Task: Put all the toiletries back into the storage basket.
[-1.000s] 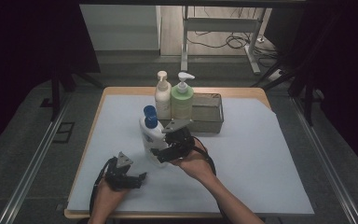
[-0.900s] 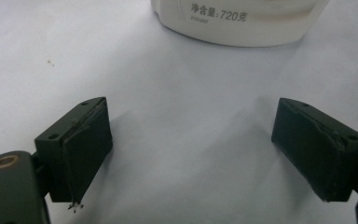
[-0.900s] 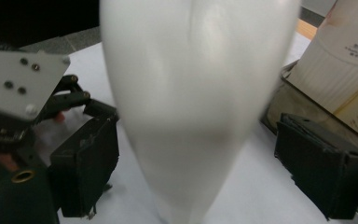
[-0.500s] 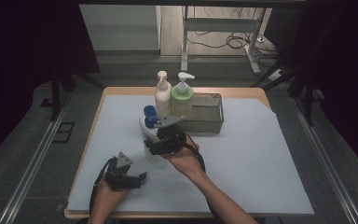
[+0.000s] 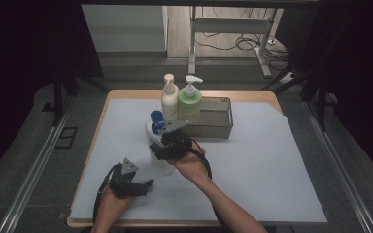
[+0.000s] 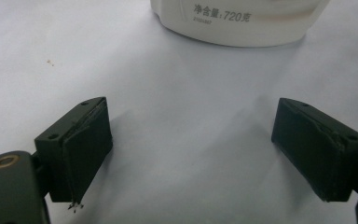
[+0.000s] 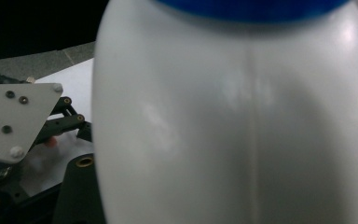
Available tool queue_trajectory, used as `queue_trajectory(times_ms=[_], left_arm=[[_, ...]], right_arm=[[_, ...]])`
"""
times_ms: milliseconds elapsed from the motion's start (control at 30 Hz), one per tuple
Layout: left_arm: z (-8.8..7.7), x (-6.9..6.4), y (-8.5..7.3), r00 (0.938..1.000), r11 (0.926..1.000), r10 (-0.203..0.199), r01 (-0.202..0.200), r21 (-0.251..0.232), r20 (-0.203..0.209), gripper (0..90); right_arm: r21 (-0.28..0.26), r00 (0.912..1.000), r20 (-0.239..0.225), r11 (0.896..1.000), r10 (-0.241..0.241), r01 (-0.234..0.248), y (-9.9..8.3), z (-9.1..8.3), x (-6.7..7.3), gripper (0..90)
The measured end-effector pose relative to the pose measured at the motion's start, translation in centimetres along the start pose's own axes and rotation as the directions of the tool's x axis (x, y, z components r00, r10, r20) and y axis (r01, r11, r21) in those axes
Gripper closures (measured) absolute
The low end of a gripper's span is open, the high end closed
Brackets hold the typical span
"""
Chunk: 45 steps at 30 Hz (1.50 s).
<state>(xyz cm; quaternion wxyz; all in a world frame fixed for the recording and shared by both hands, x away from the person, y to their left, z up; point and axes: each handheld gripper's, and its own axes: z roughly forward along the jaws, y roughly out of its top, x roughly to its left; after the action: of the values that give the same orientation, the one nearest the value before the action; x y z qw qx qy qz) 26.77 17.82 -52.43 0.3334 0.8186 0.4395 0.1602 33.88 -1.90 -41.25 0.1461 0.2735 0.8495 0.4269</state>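
Dim surroundings; blurred, glary close-up

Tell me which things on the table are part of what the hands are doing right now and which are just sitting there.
In the job:
- white bottle with blue cap, between the closing jaws
- right gripper, at that bottle
- left gripper, open, waiting nearby

Just sitting there:
- cream pump bottle
- green pump bottle
- metal tray

white bottle (image 5: 156,145), blue cap (image 5: 156,118) | green pump bottle (image 5: 190,103) | cream pump bottle (image 5: 169,99) | grey basket (image 5: 218,127)
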Motion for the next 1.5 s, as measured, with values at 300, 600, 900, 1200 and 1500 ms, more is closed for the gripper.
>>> queue_trajectory(times_ms=[300,600,900,1200,1500], left_arm=[[0.0,0.0,0.0,1.0000,1.0000,-0.001,0.001,0.002,0.001,11.8],[0.0,0.0,0.0,1.0000,1.0000,0.000,0.000,0.002,0.000,11.8],[0.0,0.0,0.0,1.0000,1.0000,0.002,-0.002,0.003,0.001,11.8],[0.0,0.0,0.0,1.0000,1.0000,0.004,-0.004,0.003,0.002,11.8],[0.0,0.0,0.0,1.0000,1.0000,0.004,-0.004,0.003,0.003,11.8]], right_arm=[[0.034,0.9986,-0.045,0.999,-0.029,0.031,-0.1,-1.0,-0.1,39.3],[0.028,0.9979,-0.054,0.999,-0.036,0.038,0.2,-3.3,-0.7,39.4],[0.031,0.9993,-0.029,0.999,-0.025,0.025,-0.1,-6.0,-2.3,39.4],[0.032,0.9998,0.018,0.999,0.009,-0.009,-0.7,-8.5,-5.0,39.5],[0.030,0.9972,0.066,0.999,0.034,-0.036,-0.9,-10.5,-6.9,39.5]])
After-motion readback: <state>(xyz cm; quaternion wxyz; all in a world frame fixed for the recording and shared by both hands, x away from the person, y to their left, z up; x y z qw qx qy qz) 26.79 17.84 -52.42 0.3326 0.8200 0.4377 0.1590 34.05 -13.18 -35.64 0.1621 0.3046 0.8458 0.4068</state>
